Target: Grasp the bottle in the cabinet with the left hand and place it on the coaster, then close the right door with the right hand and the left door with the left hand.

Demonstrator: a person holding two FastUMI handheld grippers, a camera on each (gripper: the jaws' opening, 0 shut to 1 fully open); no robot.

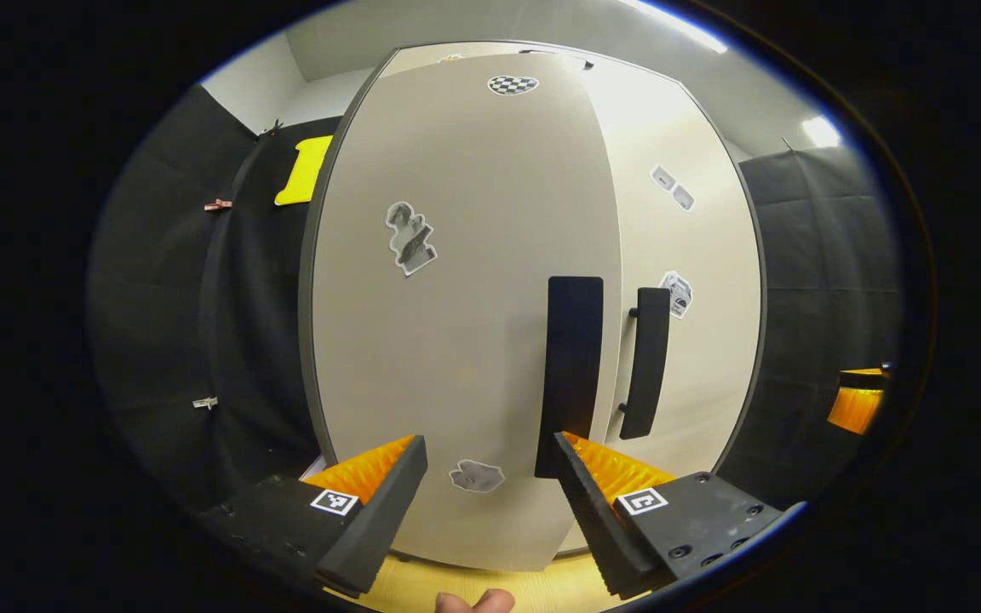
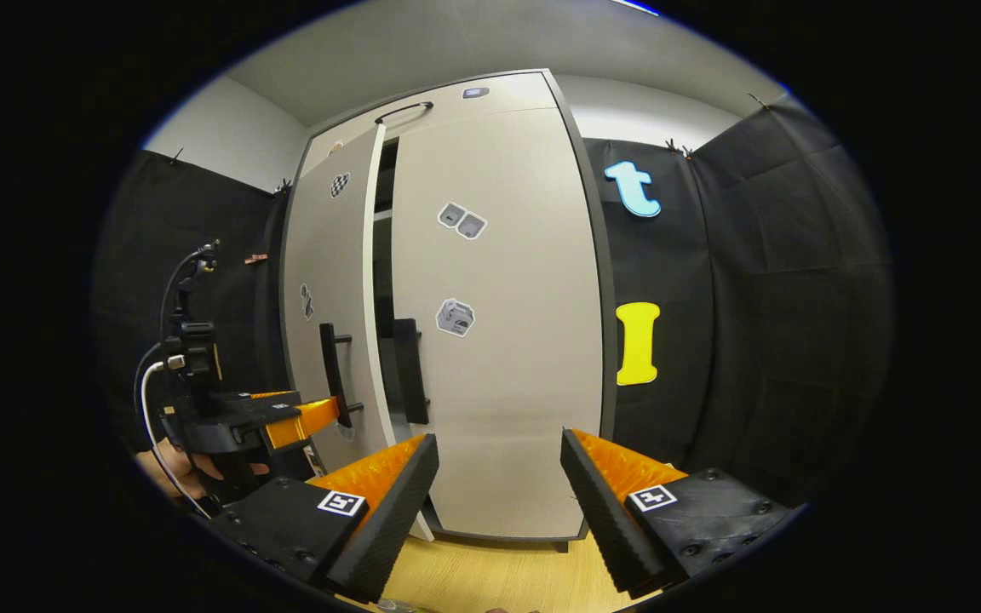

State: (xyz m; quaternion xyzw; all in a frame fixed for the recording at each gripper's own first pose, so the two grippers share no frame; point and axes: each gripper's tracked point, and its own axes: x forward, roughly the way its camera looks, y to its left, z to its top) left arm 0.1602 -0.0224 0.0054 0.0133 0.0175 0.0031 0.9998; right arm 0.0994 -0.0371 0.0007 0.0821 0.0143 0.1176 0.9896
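two doors stand nearly closed: the left door (image 2: 333, 298) is ajar with a narrow gap, its upright handle (image 1: 571, 375) just ahead of the left tongs (image 1: 490, 485), parted and empty, while the right tongs (image 2: 499, 494), also parted, face the shut right door (image 2: 499, 323).

Words we can read: none.
Numbers we can read: none.
Left door (image 1: 456, 340): we see small picture stickers and a black-and-white checker sticker (image 1: 513, 84) near the top; we find no letters on them.
Right door (image 2: 499, 340): we see small grey picture stickers (image 2: 461, 220); they are too tiny for us to read.
Left gripper (image 1: 490, 477): we see a square black-and-white code tag (image 1: 642, 501) on each finger; it is a pattern, not a word.
Right gripper (image 2: 499, 477): we see the same kind of code tags (image 2: 652, 497).
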